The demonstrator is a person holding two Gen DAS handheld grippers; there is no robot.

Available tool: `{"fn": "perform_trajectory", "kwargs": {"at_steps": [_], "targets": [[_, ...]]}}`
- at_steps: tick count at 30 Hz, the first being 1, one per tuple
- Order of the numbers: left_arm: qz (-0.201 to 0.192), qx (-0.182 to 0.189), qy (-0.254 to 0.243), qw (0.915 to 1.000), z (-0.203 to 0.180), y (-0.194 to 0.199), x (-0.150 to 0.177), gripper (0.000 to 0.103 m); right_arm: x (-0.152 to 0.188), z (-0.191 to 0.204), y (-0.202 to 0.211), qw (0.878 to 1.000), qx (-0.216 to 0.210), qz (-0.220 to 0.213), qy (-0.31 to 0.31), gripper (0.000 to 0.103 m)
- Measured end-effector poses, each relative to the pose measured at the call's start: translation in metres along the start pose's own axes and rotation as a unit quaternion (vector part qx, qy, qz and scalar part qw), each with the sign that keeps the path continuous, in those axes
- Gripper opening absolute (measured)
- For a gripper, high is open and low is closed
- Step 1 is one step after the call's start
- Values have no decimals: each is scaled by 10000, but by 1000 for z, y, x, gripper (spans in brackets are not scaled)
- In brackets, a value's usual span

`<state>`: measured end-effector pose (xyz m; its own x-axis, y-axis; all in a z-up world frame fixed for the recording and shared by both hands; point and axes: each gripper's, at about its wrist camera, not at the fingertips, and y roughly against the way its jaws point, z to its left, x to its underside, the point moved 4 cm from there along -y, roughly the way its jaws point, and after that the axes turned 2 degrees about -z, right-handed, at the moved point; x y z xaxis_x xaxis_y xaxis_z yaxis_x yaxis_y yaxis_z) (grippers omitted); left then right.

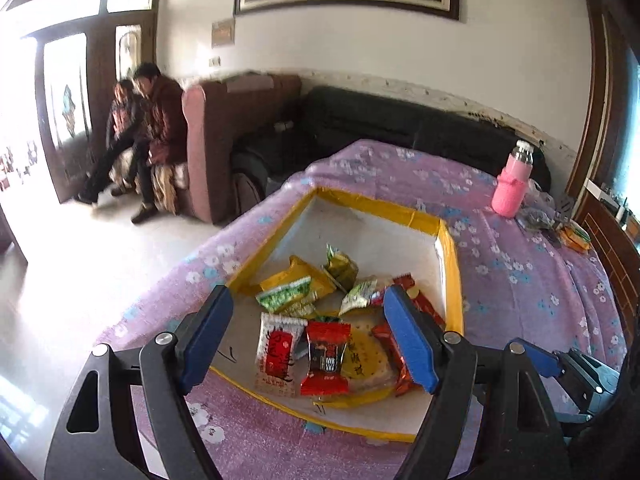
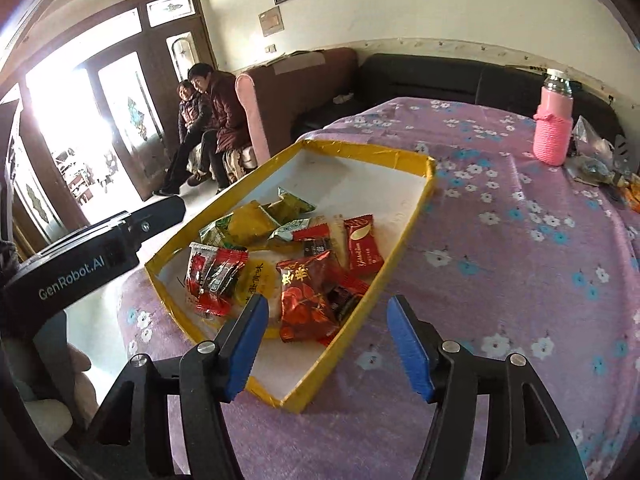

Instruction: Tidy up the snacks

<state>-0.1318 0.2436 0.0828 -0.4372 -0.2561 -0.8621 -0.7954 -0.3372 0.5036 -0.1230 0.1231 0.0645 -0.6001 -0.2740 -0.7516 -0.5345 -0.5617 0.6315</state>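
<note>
A shallow white tray with a yellow taped rim [image 1: 372, 204] [image 2: 360, 150] lies on a purple flowered tablecloth [image 2: 500, 260]. Loose snack packets are piled in its near half: a red wrapped candy [image 1: 326, 360], a white-and-red packet [image 1: 278, 354], green packets [image 1: 286, 294], a yellow packet [image 1: 304, 272], a large red packet [image 2: 306, 304] and a red bar [image 2: 362, 244]. My left gripper [image 1: 309, 294] hovers open above the pile and holds nothing. My right gripper [image 2: 328, 302] is open over the tray's near right corner, also with nothing in it.
A pink-sleeved bottle [image 1: 510, 188] [image 2: 554, 128] stands at the table's far right, with crumpled bags [image 2: 596, 160] beside it. The left device's black housing [image 2: 80, 268] crosses the left of the right wrist view. Two people [image 1: 148, 132] sit by the door; sofas [image 1: 360, 120] stand behind the table.
</note>
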Motion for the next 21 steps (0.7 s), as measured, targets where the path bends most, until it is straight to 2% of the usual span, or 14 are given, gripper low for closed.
{"fn": "perform_trajectory", "kwargs": {"at_steps": [3, 4, 7, 10, 12, 15, 16, 18, 21], "targets": [[-426, -146, -67, 9990, -4, 20, -7, 80, 1, -3, 8, 9999, 36, -112, 24, 65], [-562, -198, -85, 9982, -4, 26, -8, 85, 2, -5, 11, 9999, 45, -148, 33, 66], [-1103, -452, -144, 9928, -11, 51, -17, 88, 4, -7, 19, 9996, 58, -252, 77, 66], [-1403, -878, -171, 9861, -15, 70, -22, 103, 6, -9, 27, 9993, 69, -355, 117, 67], [-1505, -1213, -269, 9808, -19, 77, -22, 103, 6, -11, 31, 9990, 73, -416, 130, 68], [-1395, -1394, -406, 9795, -26, 72, -15, 103, 7, -13, 35, 9988, 46, -476, 139, 70], [-1290, -1286, -446, 9823, -29, 68, -13, 103, 7, -12, 37, 9987, 31, -492, 148, 71], [-837, -805, -423, 9923, -32, 53, -8, 103, 9, -12, 39, 9984, 26, -522, 209, 75], [-360, -398, -234, 9983, -34, 38, -4, 103, 14, -10, 40, 9981, 53, -501, 350, 78]]}}
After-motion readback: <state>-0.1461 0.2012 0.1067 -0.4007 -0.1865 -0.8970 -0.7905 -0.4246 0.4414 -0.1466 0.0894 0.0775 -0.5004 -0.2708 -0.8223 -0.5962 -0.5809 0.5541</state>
